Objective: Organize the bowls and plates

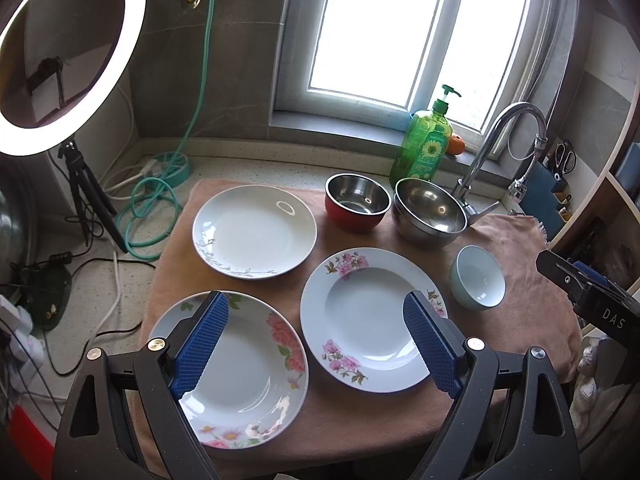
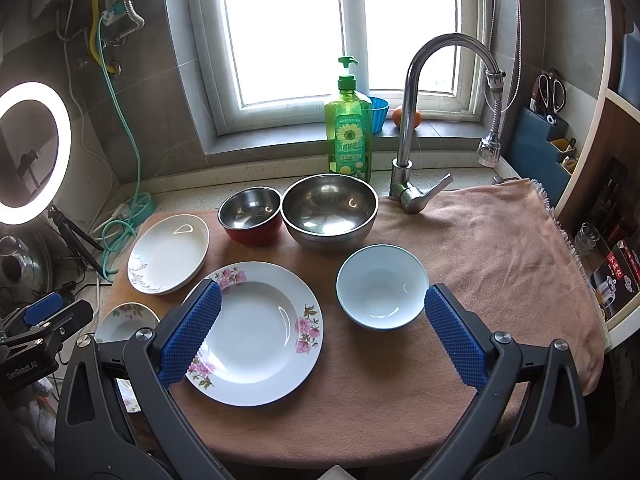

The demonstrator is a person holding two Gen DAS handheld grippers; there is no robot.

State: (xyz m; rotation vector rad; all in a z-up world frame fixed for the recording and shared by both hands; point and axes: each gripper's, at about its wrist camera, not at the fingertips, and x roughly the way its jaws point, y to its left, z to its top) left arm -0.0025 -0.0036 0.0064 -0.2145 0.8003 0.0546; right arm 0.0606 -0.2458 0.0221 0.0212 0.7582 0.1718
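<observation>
On a pink towel (image 1: 360, 412) lie three plates: a white plate with a grey leaf print (image 1: 254, 231) at the back left, a flowered plate (image 1: 240, 376) at the front left, and a pink-flowered deep plate (image 1: 370, 318) in the middle. Behind them stand a red steel-lined bowl (image 1: 357, 202) and a steel bowl (image 1: 430, 212). A pale blue bowl (image 1: 477, 277) sits at the right. My left gripper (image 1: 316, 344) is open and empty above the front plates. My right gripper (image 2: 322, 336) is open and empty, above the deep plate (image 2: 260, 332) and the blue bowl (image 2: 382, 286).
A green soap bottle (image 2: 349, 128) and a tap (image 2: 412, 120) stand behind the bowls. A ring light (image 1: 68, 52) on a tripod, a green hose (image 1: 156, 208) and cables are at the left. Shelves (image 2: 608, 216) are at the right.
</observation>
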